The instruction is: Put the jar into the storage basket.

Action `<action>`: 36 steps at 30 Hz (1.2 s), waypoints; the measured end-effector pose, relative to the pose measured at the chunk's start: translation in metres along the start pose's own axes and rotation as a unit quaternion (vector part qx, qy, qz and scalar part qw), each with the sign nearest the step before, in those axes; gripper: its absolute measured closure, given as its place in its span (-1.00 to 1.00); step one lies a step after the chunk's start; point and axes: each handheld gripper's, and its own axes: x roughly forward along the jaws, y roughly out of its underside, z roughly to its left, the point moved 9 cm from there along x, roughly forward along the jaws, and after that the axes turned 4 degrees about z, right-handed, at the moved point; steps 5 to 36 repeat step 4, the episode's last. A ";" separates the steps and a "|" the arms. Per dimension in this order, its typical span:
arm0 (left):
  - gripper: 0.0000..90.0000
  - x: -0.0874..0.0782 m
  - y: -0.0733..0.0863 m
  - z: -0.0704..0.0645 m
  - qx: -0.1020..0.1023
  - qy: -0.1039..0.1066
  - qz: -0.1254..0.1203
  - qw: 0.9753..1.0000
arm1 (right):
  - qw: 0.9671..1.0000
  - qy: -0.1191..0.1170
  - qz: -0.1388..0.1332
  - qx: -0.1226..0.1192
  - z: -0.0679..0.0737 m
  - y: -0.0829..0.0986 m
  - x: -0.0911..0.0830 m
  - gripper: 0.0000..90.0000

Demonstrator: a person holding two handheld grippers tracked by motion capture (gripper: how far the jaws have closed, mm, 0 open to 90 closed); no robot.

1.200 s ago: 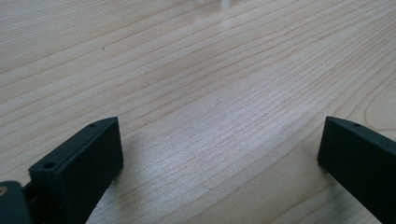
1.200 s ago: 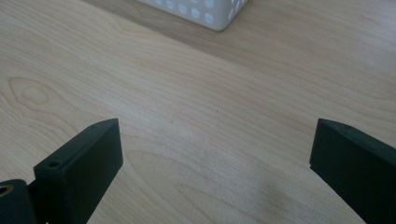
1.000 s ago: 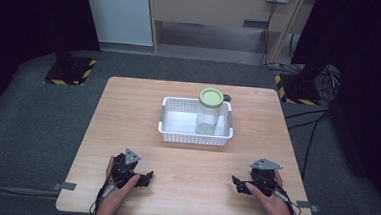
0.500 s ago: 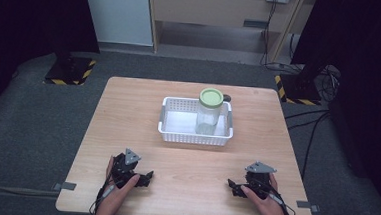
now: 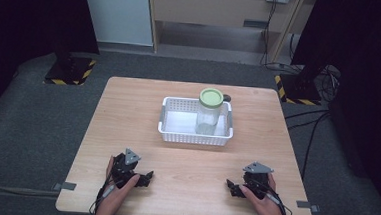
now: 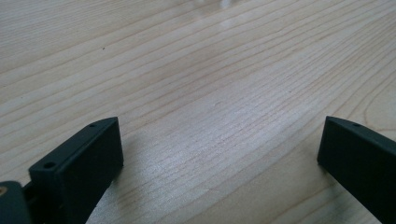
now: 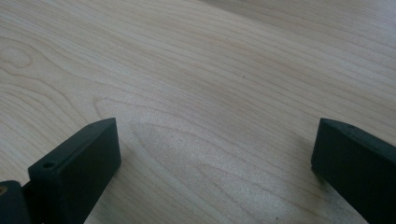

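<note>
Both grippers, left gripper (image 5: 141, 178) and right gripper (image 5: 234, 187), rest on the tabletop (image 5: 185, 157) with fingers wide, holding nothing. No step seems begun. Next probably a reach to the jar (image 5: 208, 113) in the basket (image 5: 169, 131).

**My two claws, up close**

My left claw (image 5: 146, 176) and right claw (image 5: 230, 185) are both black, each topped by a grey three-cornered plate. A dark cable trails back from each along my forearm. In the gripper views I see matte black, blocky jaws with flat faces and small round screw holes near the upper edges. My forearms are bare, no sleeves.
</note>
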 end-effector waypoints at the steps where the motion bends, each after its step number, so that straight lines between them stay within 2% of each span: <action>1: -1.00 0.000 0.000 0.000 0.000 0.000 0.000 1.000 | 1.000 0.001 0.001 0.000 0.000 0.000 0.000 -0.98; 36: -1.00 0.000 0.000 0.000 0.000 0.000 0.000 1.000 | 1.000 0.002 0.001 0.000 0.000 0.000 0.000 -0.99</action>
